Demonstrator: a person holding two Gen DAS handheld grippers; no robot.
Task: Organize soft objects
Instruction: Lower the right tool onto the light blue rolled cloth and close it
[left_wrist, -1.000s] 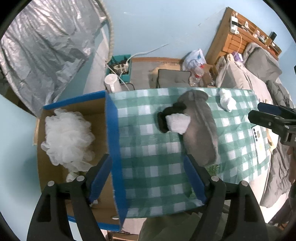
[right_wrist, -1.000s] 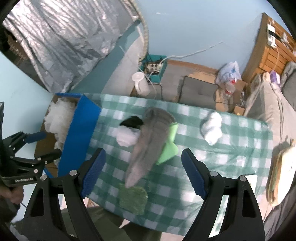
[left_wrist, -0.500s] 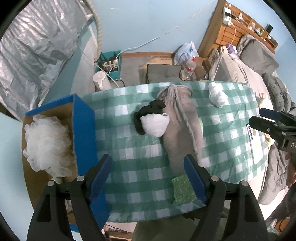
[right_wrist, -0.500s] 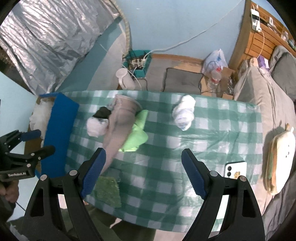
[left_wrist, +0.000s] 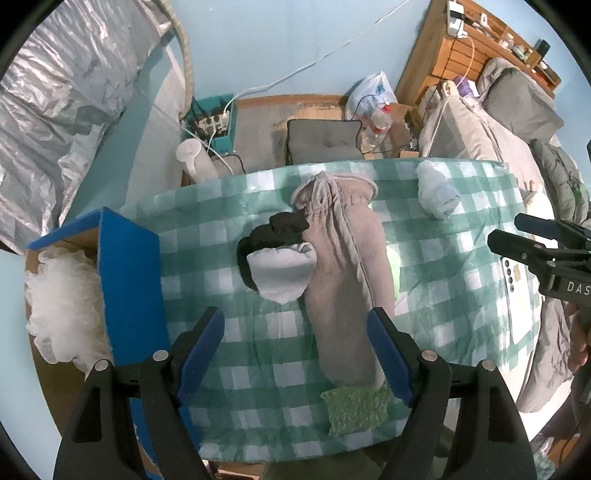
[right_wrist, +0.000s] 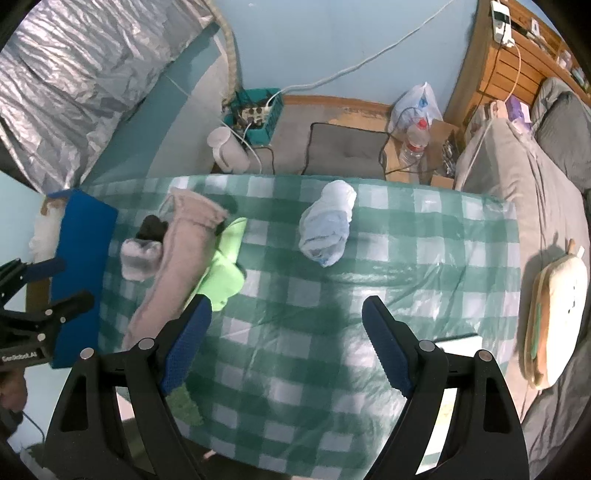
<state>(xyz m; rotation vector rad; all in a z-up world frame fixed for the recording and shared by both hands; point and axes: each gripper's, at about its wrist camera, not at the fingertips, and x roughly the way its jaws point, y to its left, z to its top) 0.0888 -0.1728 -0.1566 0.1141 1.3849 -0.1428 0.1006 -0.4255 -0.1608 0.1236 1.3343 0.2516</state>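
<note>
Left hand-held gripper (left_wrist: 295, 354): jaws wide, nothing between them, held high over the near edge of the surface (left_wrist: 229, 369). Looks like a survey pose ahead of the next pick, not a grasp. White bundle (left_wrist: 282, 271) sits at 12 o'clock from it, lying on a black sock (left_wrist: 273, 230); grey pants (left_wrist: 347, 280) run lengthwise at 1 o'clock, touching both.

Right hand-held gripper (right_wrist: 286, 343): also spread and empty, hovering over bare cloth. Blue-white roll (right_wrist: 328, 229) is at 12 o'clock, well apart from the rest, so probably the easy solo grab for this side.

Green cloth (right_wrist: 223, 269) is at 10 o'clock, partly pinned under the pants. It likely has to wait until the pants move. Green sponge (left_wrist: 354, 410) is at the near edge, touching the pants' end.

Box (left_wrist: 127, 280) is at the left end, 9 o'clock, with a white loofah (left_wrist: 62, 295) already inside, so I'd judge it the drop target. Phone (left_wrist: 517, 291) at the right end isn't soft; leave it.
</note>
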